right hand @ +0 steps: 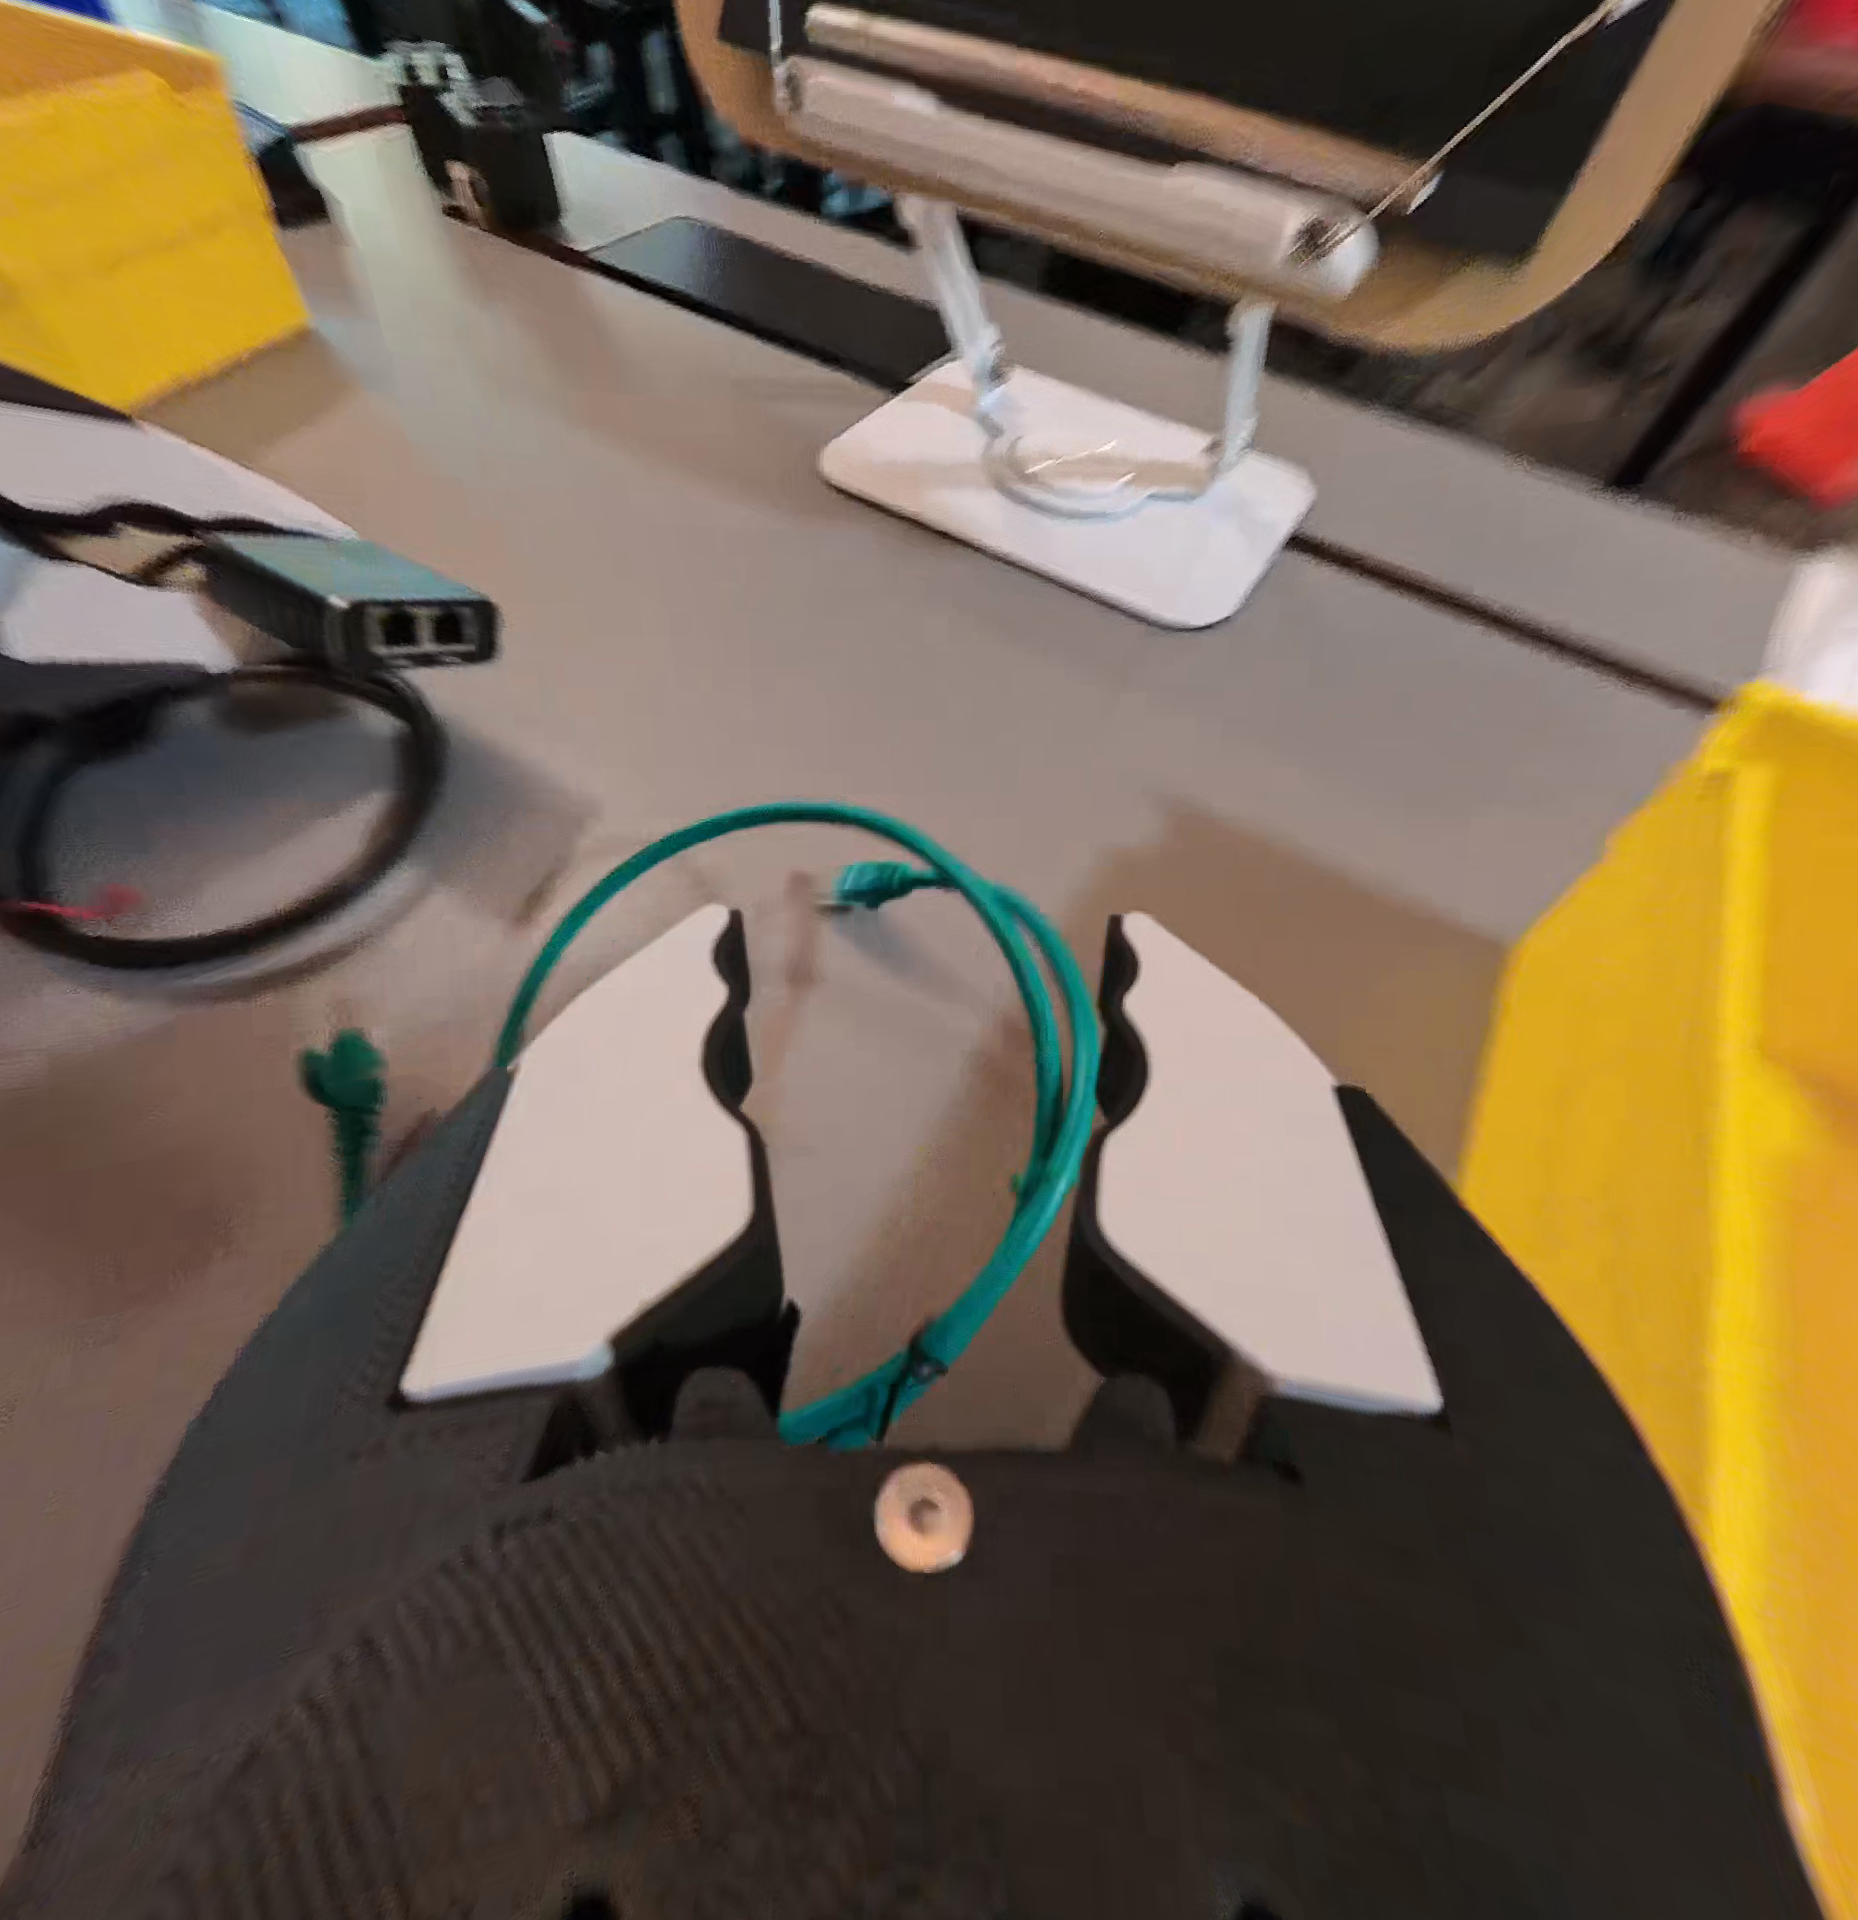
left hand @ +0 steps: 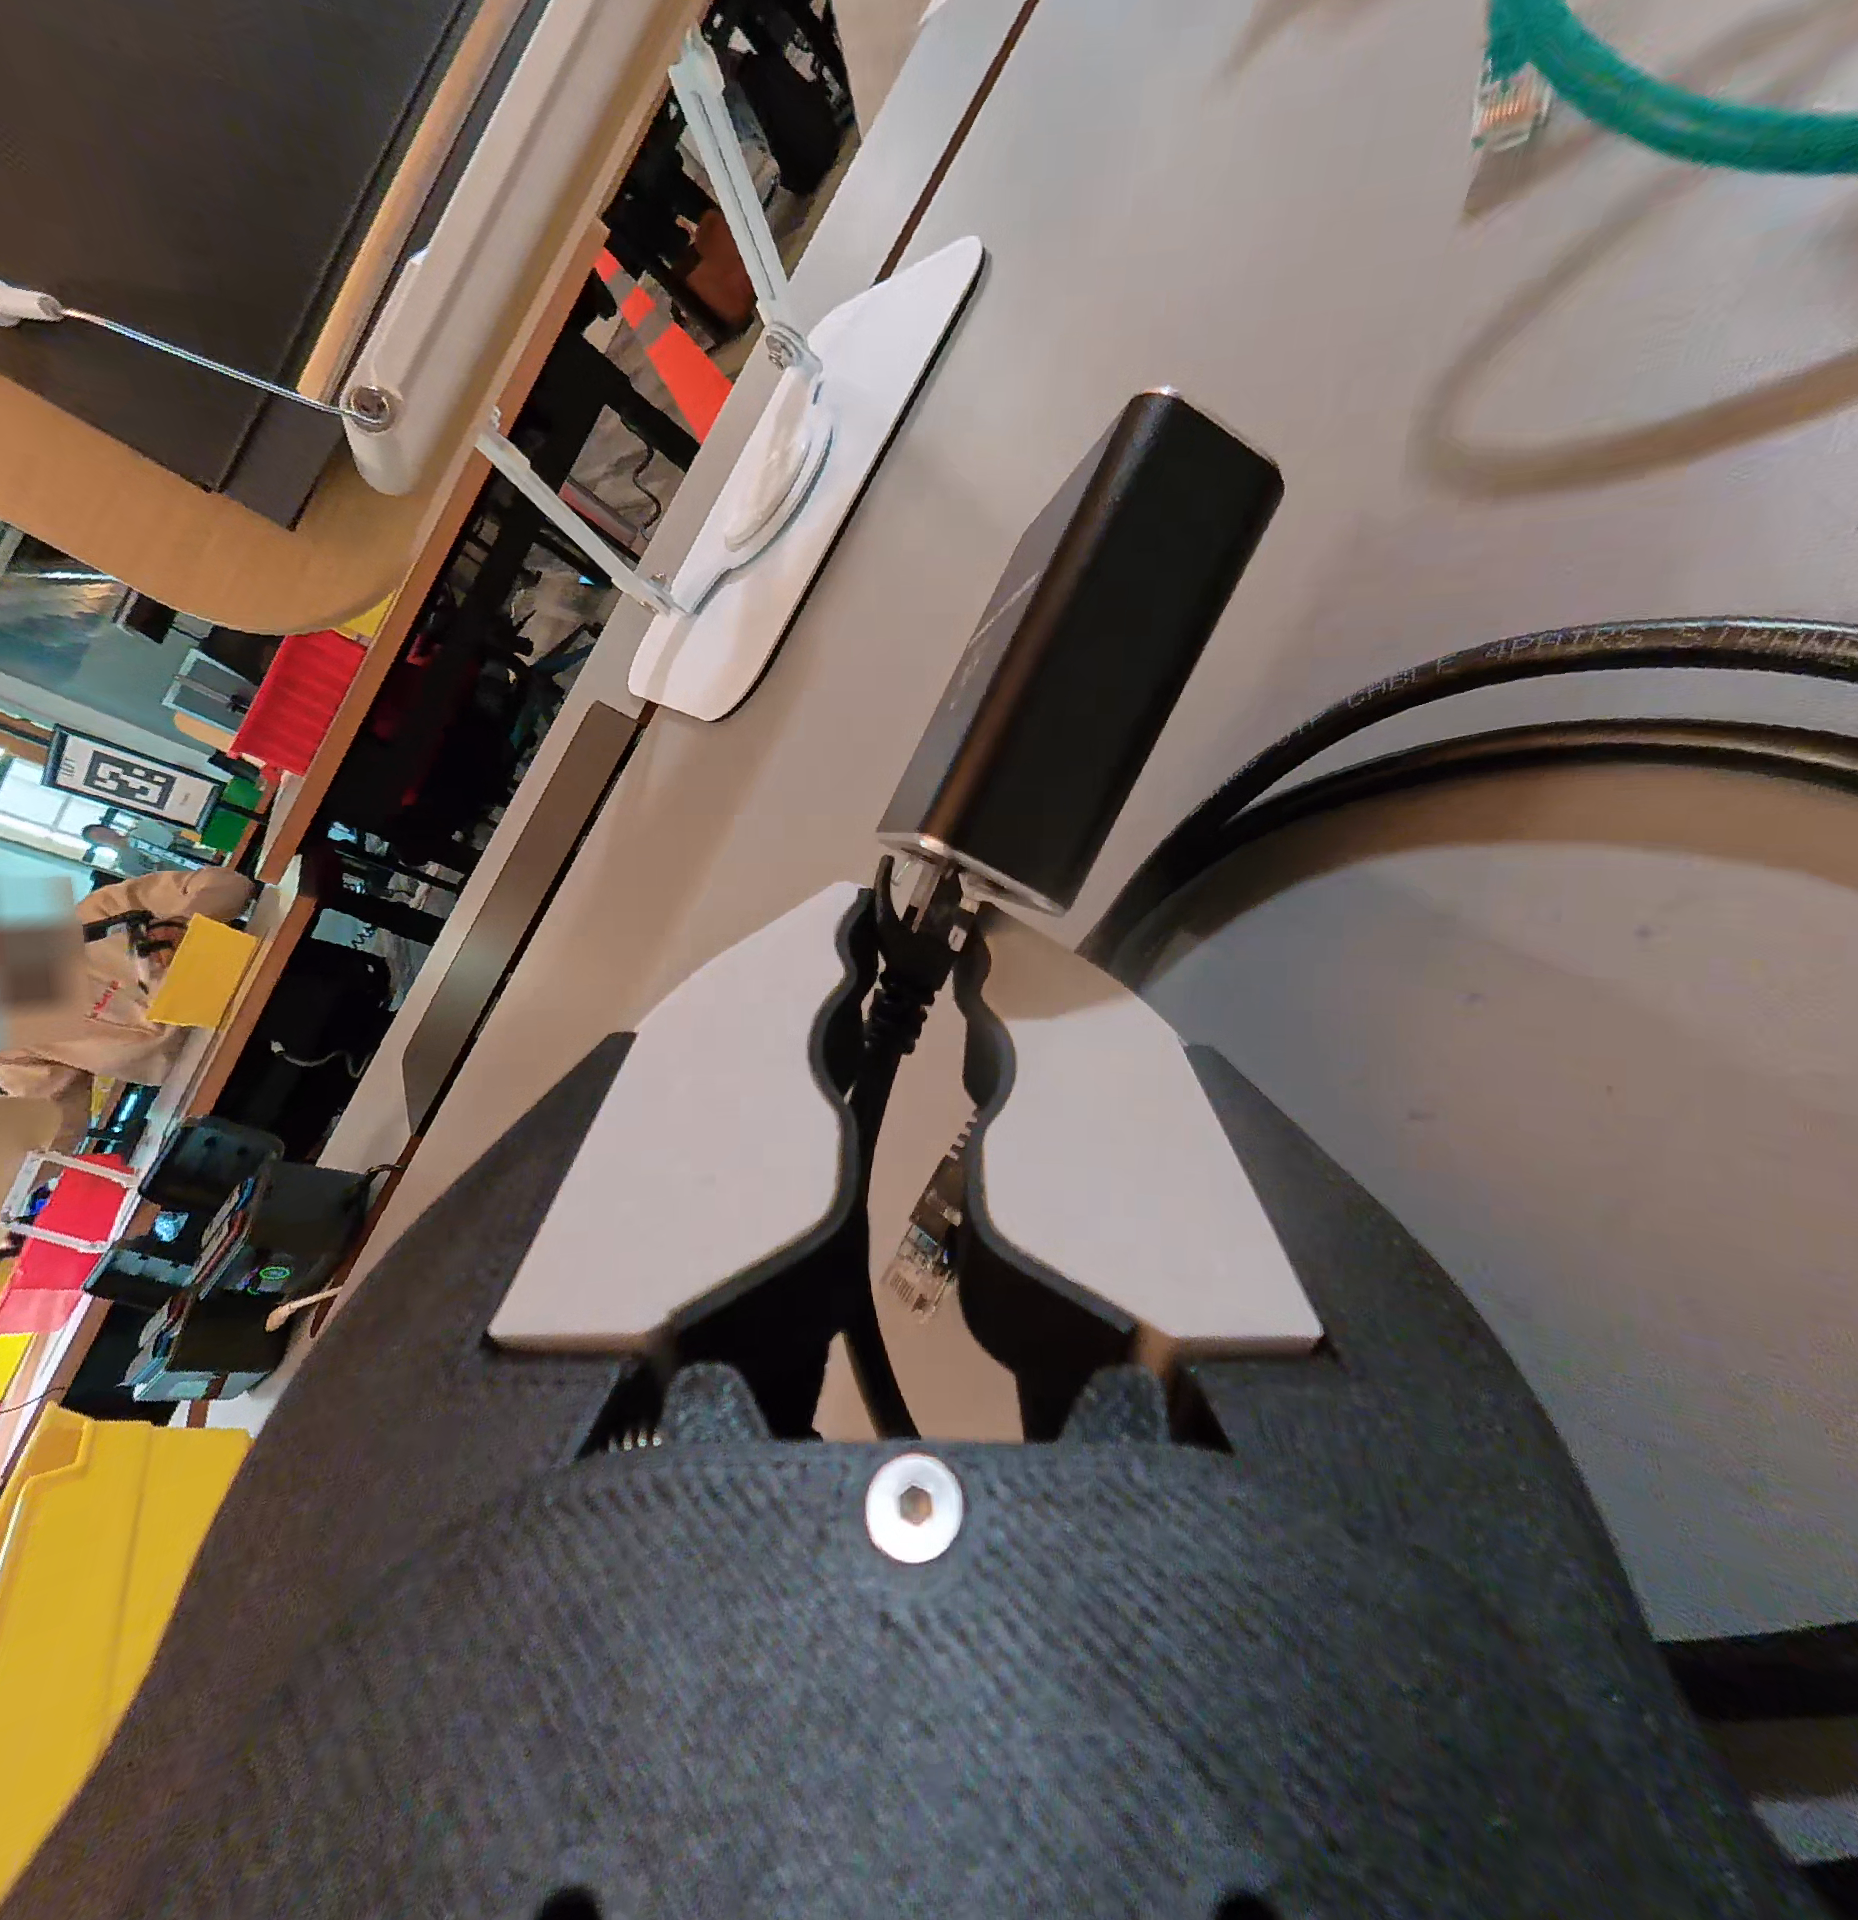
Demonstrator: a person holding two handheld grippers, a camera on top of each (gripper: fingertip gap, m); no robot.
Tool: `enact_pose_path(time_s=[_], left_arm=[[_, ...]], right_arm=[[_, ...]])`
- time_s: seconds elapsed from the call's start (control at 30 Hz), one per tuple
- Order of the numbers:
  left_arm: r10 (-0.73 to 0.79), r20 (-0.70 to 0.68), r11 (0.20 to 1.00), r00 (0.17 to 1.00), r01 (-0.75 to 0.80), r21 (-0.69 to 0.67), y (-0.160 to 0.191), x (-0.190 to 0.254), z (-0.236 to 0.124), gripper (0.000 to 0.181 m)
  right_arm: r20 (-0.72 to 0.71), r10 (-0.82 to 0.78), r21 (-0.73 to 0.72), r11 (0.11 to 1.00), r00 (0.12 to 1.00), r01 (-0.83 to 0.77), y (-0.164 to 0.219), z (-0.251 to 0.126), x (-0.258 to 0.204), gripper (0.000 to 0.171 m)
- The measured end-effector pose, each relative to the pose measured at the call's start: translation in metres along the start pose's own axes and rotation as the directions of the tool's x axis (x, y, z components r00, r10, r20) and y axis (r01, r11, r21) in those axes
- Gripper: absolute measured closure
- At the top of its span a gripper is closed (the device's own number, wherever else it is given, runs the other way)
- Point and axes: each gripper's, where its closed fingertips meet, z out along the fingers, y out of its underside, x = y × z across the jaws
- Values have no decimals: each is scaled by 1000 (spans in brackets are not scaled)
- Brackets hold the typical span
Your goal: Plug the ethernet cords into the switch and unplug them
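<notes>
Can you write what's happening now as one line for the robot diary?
left gripper: shut on black cord at switch | right gripper: open over green cord

Switch (right hand: 359,613): on the table (right hand: 904,707), left of the stand (right hand: 1070,520).
Coiled cord (right hand: 208,821): just before the switch.
Looped cord (right hand: 800,1039): right of the coil.
Bin (right hand: 1683,1143): far right.

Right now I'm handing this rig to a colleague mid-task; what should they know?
Left claw: shut on the black cord, its plug in a port of the black switch.
Right claw: open, empty, over the coiled green cord lying loose on the table.
Switch's two far-end ports look empty.
Done: black cord apparently seated.
Left: plug in the green cord, then unplug both.
</notes>
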Motion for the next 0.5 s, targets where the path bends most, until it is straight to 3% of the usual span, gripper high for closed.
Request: enact_pose_path(time_s=[0.1, 0.17, 0.33, 0.43, 0.5], left_arm=[[-6, 0, 1000, 1000, 6, 0, 0, -1, 0, 168], [-4, -2, 1000, 1000, 4, -2, 0, 0, 1, 168], [1, -5, 1000, 1000, -1, -4, 1, 1, 2, 168], [0, -5, 1000, 1000, 0, -3, 1, 0, 3, 168], [3, -7, 1000, 1000, -3, -3, 1, 1, 3, 168]], right_arm=[[-190, -105, 121, 984, 976, 130, -2, -19, 18, 98], [-207, -127, 155, 975, 970, 161, -6, -26, 22, 103], [166, 42, 90, 994, 985, -57, 9, -10, -38, 126], [402, 178, -1, 981, 898, -194, 16, -3, -93, 117], [476, 218, -71, 975, 852, -210, 24, 1, -123, 115]])
